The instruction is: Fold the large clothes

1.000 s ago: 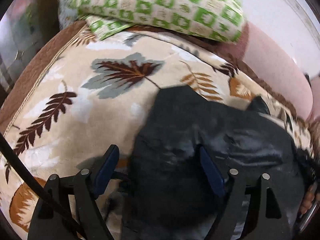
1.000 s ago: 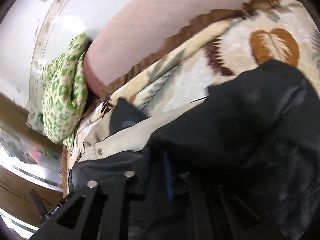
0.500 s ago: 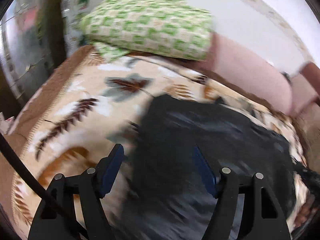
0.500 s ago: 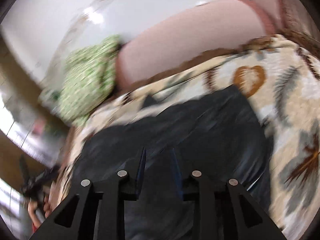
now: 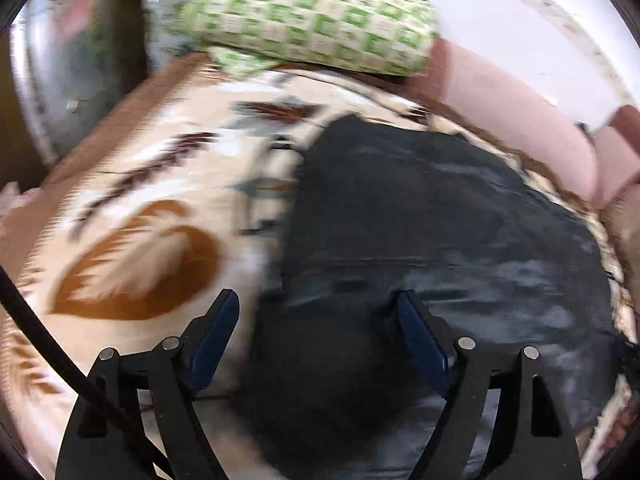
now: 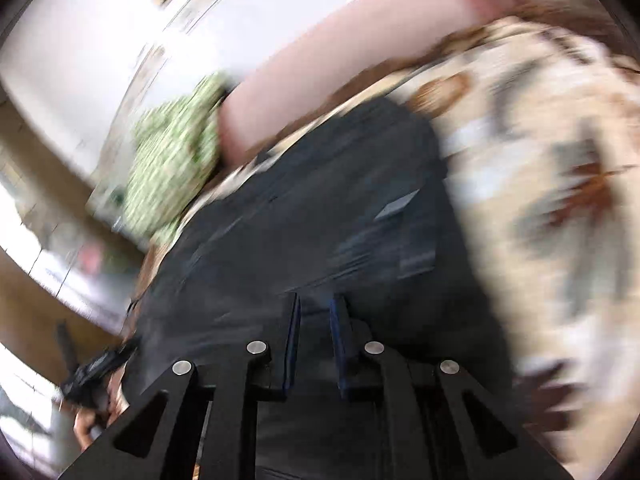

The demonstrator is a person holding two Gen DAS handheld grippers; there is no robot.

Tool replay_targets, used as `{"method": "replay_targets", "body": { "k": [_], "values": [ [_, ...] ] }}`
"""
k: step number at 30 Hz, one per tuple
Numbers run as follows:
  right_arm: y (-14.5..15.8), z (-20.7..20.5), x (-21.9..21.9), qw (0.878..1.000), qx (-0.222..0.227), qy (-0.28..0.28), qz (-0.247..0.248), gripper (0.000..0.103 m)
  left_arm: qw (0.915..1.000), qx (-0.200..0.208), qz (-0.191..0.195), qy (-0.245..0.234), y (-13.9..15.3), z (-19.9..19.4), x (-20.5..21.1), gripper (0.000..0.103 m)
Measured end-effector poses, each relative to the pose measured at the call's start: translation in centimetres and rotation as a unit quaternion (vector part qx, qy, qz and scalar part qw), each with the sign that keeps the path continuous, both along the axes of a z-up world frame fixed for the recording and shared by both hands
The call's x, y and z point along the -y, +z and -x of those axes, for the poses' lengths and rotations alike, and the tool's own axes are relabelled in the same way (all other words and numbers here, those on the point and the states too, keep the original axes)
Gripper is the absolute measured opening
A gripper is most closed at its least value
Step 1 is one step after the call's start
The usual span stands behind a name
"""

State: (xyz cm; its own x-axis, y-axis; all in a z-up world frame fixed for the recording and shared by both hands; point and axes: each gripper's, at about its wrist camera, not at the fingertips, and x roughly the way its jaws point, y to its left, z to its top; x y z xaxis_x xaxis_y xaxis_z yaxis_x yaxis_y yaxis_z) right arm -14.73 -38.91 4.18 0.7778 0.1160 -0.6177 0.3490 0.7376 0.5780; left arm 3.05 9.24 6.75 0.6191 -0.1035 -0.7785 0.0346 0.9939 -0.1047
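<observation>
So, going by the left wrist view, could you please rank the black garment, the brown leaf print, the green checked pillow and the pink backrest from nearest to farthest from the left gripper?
1. Black garment, right under the left gripper.
2. Brown leaf print, just ahead on the left.
3. Green checked pillow at the far end, and pink backrest far right: too close to call.

One black garment (image 5: 420, 208), one leaf-print blanket (image 5: 132, 248), one green checked pillow (image 5: 316, 20), two grippers

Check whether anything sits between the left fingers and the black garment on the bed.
Nothing visible does. The left gripper hangs right over the black garment, its jaws opening, with only dark cloth showing in the gap. The green checked pillow lies far beyond.
</observation>
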Motion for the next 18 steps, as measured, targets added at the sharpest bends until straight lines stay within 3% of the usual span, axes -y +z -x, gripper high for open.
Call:
{"method": "replay_targets", "body": {
  "k": [2, 5, 7, 9, 10, 12, 13, 18],
  "values": [
    [0.8, 1.9, 1.5, 0.999, -0.010, -0.036, 0.014, 0.029, 0.9997, 0.010, -0.013, 0.019, 0.7, 1.2, -1.2, 0.081],
    [3.4, 4.7, 0.5, 0.996, -0.014, -0.050, 0.070, 0.035, 0.9964, 0.061, -0.047, 0.035, 3.3, 4.3, -1.7, 0.081],
    [5.4, 5.9, -2.5, 0.988, -0.022, -0.042, 0.147, 0.051, 0.9879, 0.119, -0.090, 0.041, 5.6, 7.2, -0.6, 0.081],
    [6.6, 7.0, -5.1, 0.979, -0.017, -0.036, 0.200, 0.074, 0.9729, 0.185, -0.130, 0.048, 8.2, 10.7, 0.8, 0.086],
    [7.1, 7.5, -6.2, 0.976, -0.012, -0.035, 0.216, 0.078, 0.9647, 0.217, -0.141, 0.050, 9.4, 12.4, 1.5, 0.089],
    [7.9, 8.9, -8.6, 0.967, -0.005, -0.036, 0.253, 0.084, 0.9517, 0.264, -0.145, 0.057, 11.4, 15.4, 2.3, 0.100],
    [8.2, 9.2, -9.7, 0.963, -0.003, -0.035, 0.266, 0.085, 0.9472, 0.284, -0.138, 0.058, 12.3, 16.9, 2.6, 0.101],
    [9.7, 10.4, -14.9, 0.948, 0.028, -0.030, 0.316, 0.094, 0.9468, 0.304, -0.105, 0.009, 15.1, 21.0, 3.5, 0.103]
  ]
}}
